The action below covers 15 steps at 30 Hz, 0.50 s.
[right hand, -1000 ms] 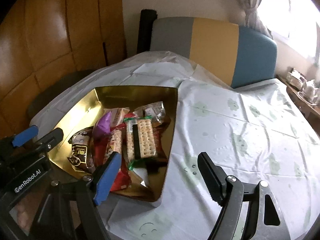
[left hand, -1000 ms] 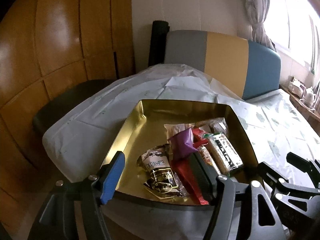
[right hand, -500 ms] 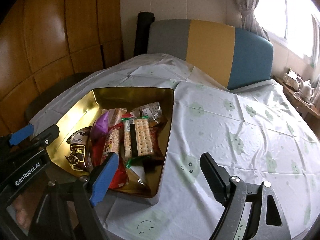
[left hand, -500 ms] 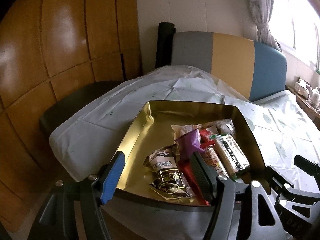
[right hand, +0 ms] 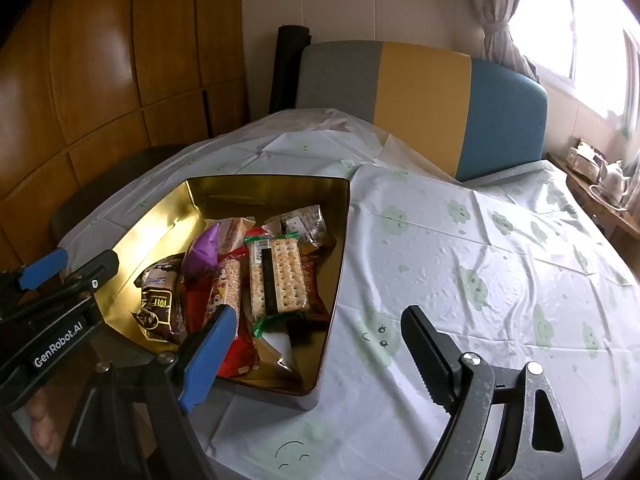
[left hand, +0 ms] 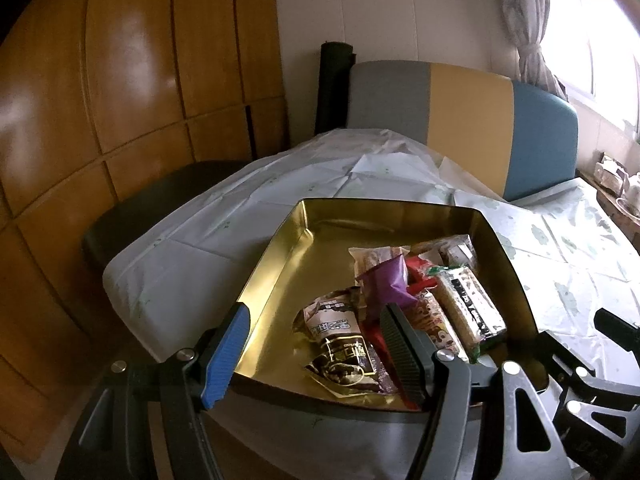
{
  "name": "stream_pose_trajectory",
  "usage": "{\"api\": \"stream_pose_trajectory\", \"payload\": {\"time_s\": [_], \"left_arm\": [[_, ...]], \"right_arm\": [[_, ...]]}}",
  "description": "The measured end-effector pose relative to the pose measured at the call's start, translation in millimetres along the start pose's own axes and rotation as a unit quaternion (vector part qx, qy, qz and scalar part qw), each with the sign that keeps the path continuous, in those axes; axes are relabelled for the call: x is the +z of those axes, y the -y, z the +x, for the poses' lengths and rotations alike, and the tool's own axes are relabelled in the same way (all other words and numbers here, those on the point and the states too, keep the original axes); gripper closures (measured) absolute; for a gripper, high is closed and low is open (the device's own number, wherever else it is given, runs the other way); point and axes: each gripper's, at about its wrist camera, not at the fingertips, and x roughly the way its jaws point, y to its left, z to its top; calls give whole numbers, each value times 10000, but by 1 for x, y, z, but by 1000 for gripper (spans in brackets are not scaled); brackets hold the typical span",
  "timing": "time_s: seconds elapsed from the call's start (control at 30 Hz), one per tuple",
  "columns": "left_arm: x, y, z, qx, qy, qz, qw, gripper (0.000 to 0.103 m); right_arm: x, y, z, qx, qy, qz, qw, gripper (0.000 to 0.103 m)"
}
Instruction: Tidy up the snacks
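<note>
Left wrist view, left to right: wooden wall panels (left hand: 120, 92); a dark chair seat (left hand: 152, 204); the table under a pale cloud-print tablecloth (left hand: 208, 248); a gold tin (left hand: 280, 264) near the table's front-left edge. The left gripper (left hand: 316, 352) hangs over the tin's near wall, jaws spread and empty, blue pad outside the tin's left wall, black pad above the snacks. The snacks lie bunched in the tin's right half, its left half bare: a brown packet (left hand: 340, 336), a purple packet (left hand: 386, 284), a cracker pack (left hand: 468, 304) along the right wall.

Right wrist view, left to right: the left gripper (right hand: 60, 268) at the tin's (right hand: 340, 264) left wall; brown packet (right hand: 158, 300); purple packet (right hand: 204, 252); a red wrapper (right hand: 236, 356) at the near wall; cracker pack (right hand: 278, 276); small clear packets (right hand: 300, 220) towards the far-right corner. The right gripper (right hand: 316, 356) stands released and empty, blue pad over the tin's near wall, black pad above bare tablecloth (right hand: 480, 248) right of the tin. Behind the far edge: a grey, yellow and blue chair back (right hand: 420, 100); a curtained window (right hand: 560, 20); a teapot (right hand: 614, 180) on a side ledge.
</note>
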Motion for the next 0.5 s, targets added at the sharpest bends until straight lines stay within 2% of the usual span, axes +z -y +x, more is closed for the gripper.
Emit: {"api": "stream_pose_trajectory", "payload": {"time_s": [0.5], "left_arm": [[-1, 1, 0, 14, 10, 27, 10000, 34]], "right_arm": [[0, 0, 1, 2, 3, 1, 10000, 18]]}}
